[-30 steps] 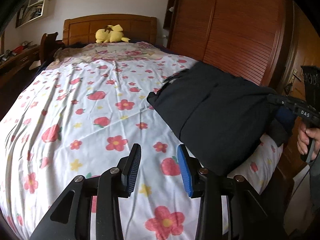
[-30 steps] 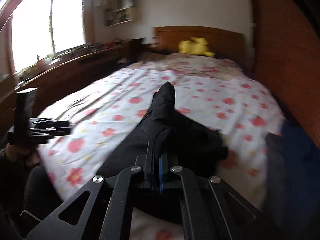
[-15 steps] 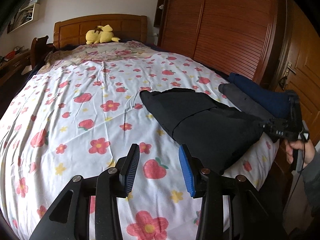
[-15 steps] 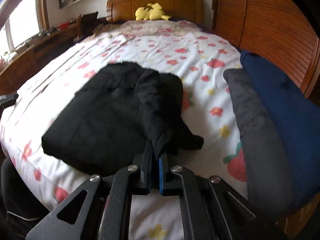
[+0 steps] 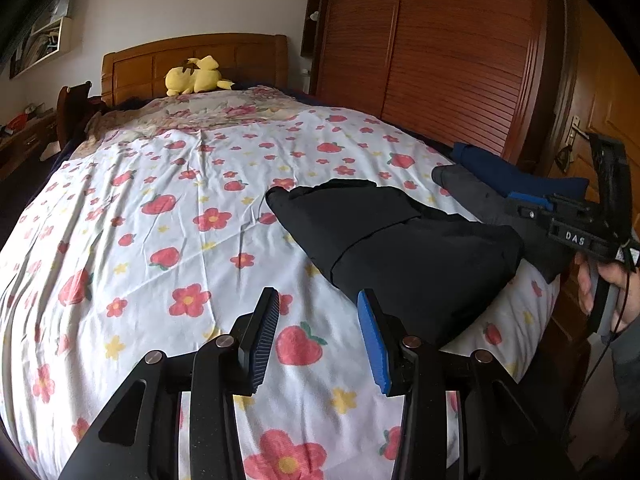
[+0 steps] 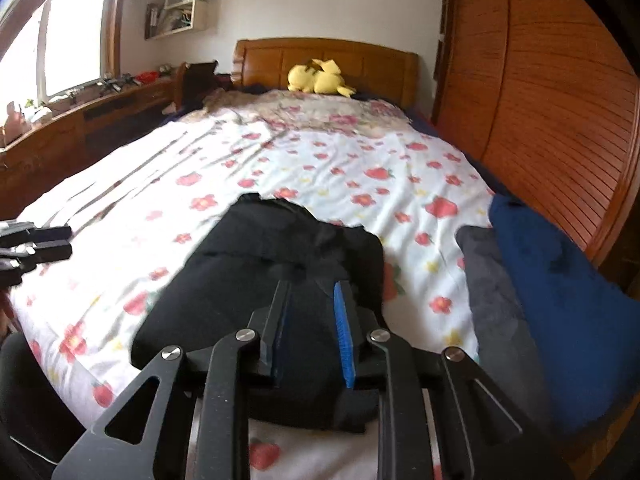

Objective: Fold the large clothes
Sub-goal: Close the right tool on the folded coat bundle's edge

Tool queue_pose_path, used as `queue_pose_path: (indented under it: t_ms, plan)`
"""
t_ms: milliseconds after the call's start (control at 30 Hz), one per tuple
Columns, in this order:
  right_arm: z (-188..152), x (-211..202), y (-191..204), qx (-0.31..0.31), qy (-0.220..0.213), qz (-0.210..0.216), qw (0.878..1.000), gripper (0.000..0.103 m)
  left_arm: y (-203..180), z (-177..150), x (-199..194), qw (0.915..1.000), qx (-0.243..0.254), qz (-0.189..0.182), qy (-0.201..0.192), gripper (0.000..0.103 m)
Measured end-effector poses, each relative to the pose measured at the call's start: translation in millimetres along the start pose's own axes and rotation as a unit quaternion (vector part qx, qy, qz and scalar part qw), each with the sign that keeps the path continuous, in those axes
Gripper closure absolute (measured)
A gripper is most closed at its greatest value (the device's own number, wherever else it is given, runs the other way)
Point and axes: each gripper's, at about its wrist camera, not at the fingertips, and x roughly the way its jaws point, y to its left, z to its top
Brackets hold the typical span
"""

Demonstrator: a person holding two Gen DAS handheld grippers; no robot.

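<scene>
A folded black garment (image 5: 404, 248) lies near the foot of the bed on the floral sheet (image 5: 168, 216); it also shows in the right wrist view (image 6: 260, 280). My left gripper (image 5: 318, 316) is open and empty, hovering over the sheet to the left of the garment. My right gripper (image 6: 310, 304) is open just above the garment's near edge, holding nothing; it also shows in the left wrist view (image 5: 536, 204) at the right of the garment.
A folded grey garment (image 6: 496, 300) and a folded dark blue garment (image 6: 560, 272) lie along the bed's right edge. A yellow plush toy (image 5: 194, 79) sits by the headboard. A wooden wardrobe (image 5: 440, 52) stands on the right, a long desk (image 6: 80, 120) on the left.
My right gripper lowered the black garment onto the bed beside the grey one, then opened and let it go. My left gripper stayed open over the sheet.
</scene>
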Motion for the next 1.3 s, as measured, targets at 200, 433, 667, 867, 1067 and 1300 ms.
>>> queue_pose_path:
  t_ms: [200,433,667,867,1067,1300]
  plan:
    - [2.8,16.9,15.2,0.002,0.001,0.06,0.998,0.08,0.7,0.2,6.9,1.0,0.001,-0.001,0.005,0.061]
    - [-29.2,80.5,40.7,-0.052,0.088,0.023,0.994,0.08,3.5,0.6,26.5,0.9997,-0.001,-0.003,0.022,0.061]
    - [-44.7,86.3,6.0,0.0,0.116,0.052,0.992,0.08,3.3,18.8,61.7,0.9992,0.007,-0.013,0.038,0.059]
    - [-50.1,54.0,-21.6,0.003,0.095,0.01,0.995,0.08,2.9,42.2,103.8,0.9984,0.021,-0.023,0.047,0.058]
    - [-70.6,79.1,-28.7,0.012,0.132,0.02,0.991,0.08,9.0,72.0,161.5,0.9976,0.026,-0.024,0.06,0.056]
    - [-75.1,86.5,-33.1,0.02,0.128,0.035,0.991,0.08,19.8,98.9,227.8,0.9965,0.021,-0.01,0.08,0.054]
